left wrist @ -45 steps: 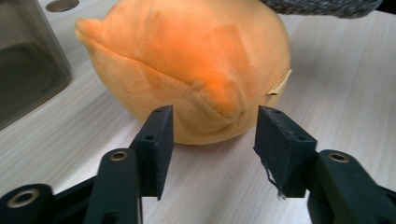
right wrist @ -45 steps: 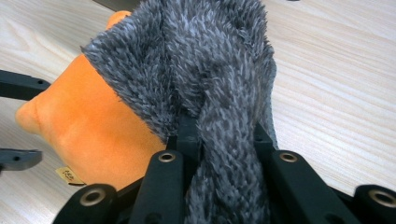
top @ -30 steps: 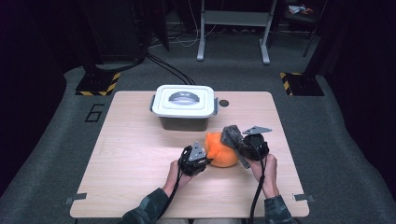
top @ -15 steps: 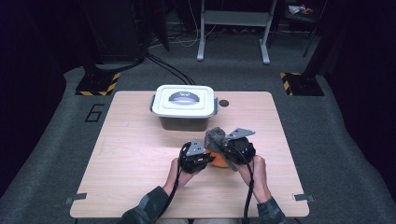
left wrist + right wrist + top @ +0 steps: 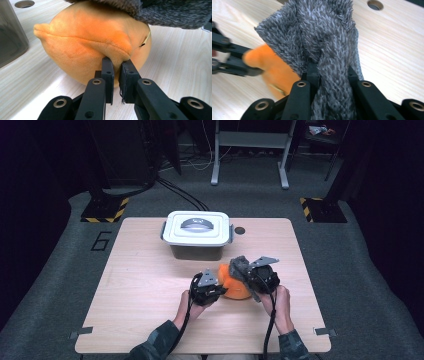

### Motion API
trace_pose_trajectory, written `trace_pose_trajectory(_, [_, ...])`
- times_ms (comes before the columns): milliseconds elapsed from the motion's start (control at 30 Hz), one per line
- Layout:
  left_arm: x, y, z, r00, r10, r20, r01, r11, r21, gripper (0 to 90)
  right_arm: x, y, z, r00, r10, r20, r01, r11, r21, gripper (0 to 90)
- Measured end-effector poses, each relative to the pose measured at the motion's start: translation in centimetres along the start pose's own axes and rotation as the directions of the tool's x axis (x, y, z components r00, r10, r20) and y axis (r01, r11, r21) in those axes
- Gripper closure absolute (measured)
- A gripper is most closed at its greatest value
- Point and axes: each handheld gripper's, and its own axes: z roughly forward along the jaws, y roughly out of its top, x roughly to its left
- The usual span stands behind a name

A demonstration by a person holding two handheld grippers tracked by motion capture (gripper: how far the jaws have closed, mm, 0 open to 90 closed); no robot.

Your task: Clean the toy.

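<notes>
Plush work sits near the middle of the wooden table [image 5: 150, 270], just in front of the lidded storage box [image 5: 196, 234]. Our left gripper [image 5: 116, 65] has just finished closing and now pinches a fold of the orange plush toy [image 5: 92, 42]. Our right gripper [image 5: 331, 72] has swung in from the right, clamped on grey fuzzy cloth [image 5: 322, 37] draped over the toy's top. With both grips set, we judge wiping or wrapping can proceed.
</notes>
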Motion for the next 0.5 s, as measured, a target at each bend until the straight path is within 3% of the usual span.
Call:
trace_pose_trajectory(300, [-0.1, 0.0, 0.0, 1.0, 0.002, -0.003, -0.002, 1.0, 0.003, 82.8, -3.5, -1.9, 0.9, 0.9939, 0.106, 0.033, -0.106, 0.994, 0.024, 73.9])
trace_pose_trajectory(500, [-0.1, 0.0, 0.1, 1.0, 0.002, -0.005, -0.002, 1.0, 0.005, 82.8, -4.9, -3.2, 1.9, 0.9867, 0.154, 0.054, -0.157, 0.985, 0.069, 73.9])
